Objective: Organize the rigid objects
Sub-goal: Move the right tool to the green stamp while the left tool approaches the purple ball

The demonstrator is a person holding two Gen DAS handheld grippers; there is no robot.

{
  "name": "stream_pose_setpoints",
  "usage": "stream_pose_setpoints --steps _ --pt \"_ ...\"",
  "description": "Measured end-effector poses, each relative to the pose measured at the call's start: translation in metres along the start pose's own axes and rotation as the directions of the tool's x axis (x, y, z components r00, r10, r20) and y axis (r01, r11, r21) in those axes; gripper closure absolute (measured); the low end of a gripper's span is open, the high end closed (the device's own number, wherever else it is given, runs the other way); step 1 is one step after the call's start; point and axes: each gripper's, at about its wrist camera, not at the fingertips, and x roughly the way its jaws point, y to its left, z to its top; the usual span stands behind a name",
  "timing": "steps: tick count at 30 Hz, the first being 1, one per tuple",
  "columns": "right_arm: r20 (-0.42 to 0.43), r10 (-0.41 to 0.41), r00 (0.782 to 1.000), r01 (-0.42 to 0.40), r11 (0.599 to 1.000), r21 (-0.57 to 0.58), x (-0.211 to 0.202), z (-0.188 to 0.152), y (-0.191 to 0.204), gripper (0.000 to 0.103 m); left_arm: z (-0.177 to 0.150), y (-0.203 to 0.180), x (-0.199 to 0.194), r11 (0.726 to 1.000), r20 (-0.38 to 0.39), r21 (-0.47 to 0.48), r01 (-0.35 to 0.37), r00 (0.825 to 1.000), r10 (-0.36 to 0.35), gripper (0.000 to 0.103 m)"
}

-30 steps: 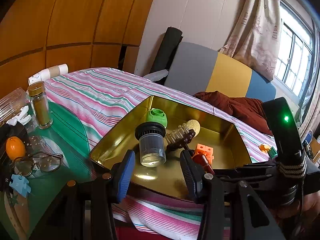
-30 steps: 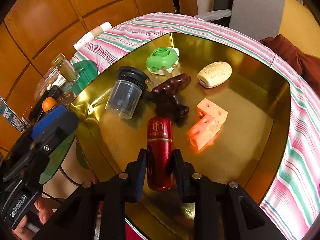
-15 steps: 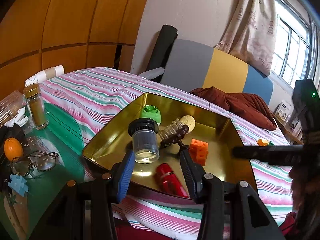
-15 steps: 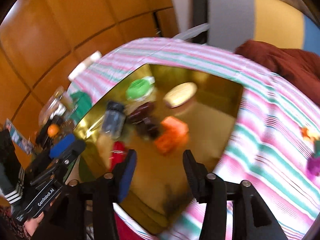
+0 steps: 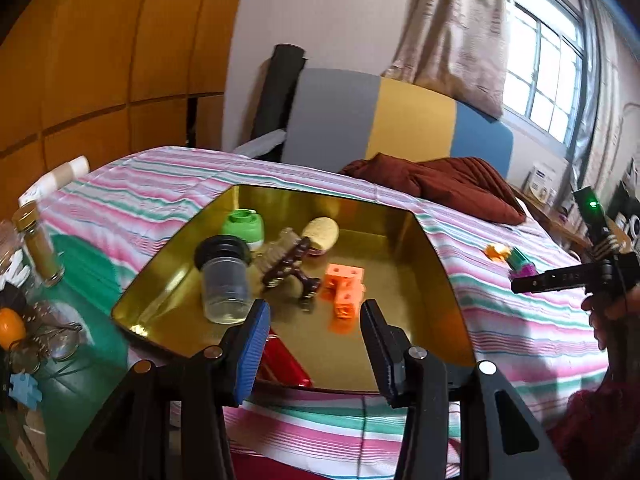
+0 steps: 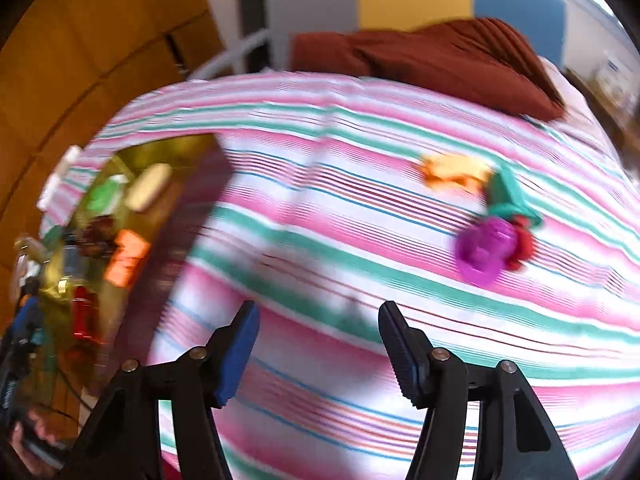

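with the red cylinder already lying in the gold tray, the empty right claw, its jaws just opened wide, looks bound for the purple toy on the bed right of the tray, needing a clean straddle.

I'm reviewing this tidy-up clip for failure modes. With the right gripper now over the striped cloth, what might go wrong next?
The small toys lie bunched together on the soft striped cloth, so the open right gripper, whose jaws have just been opening with nothing between them, may nudge or grab more than one. The gold tray is already crowded; the upright clear jar could tip when another piece is added.
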Motion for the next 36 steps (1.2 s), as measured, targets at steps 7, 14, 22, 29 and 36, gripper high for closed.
stream_pose_setpoints --steps 7,14,22,29,36 --pt "-0.057 -0.115 0.992 0.121 0.985 0.120 0.010 0.005 -0.079 0.039 -0.001 -0.027 -0.002 0.995 -0.008 0.092 0.031 1.000 -0.031 0.056" --pt "0.025 -0.174 0.984 0.161 0.947 0.278 0.014 0.017 -0.141 0.034 -0.003 -0.048 0.000 0.984 -0.029 0.165 0.061 0.998 -0.058 0.056" --pt "0.063 -0.142 0.988 0.103 0.904 0.415 0.011 0.012 -0.170 0.031 0.009 -0.084 0.003 0.962 -0.051 0.221 0.158 0.987 -0.151 0.056" --pt "0.074 -0.146 0.987 0.094 0.875 0.476 0.007 0.011 -0.179 0.030 0.027 -0.152 0.022 0.913 -0.103 0.276 0.301 0.954 -0.283 0.041" --pt "0.073 -0.169 0.983 0.096 0.807 0.582 0.000 0.002 -0.199 0.024 0.031 -0.232 0.081 0.874 -0.224 0.299 0.384 0.918 -0.326 0.041"
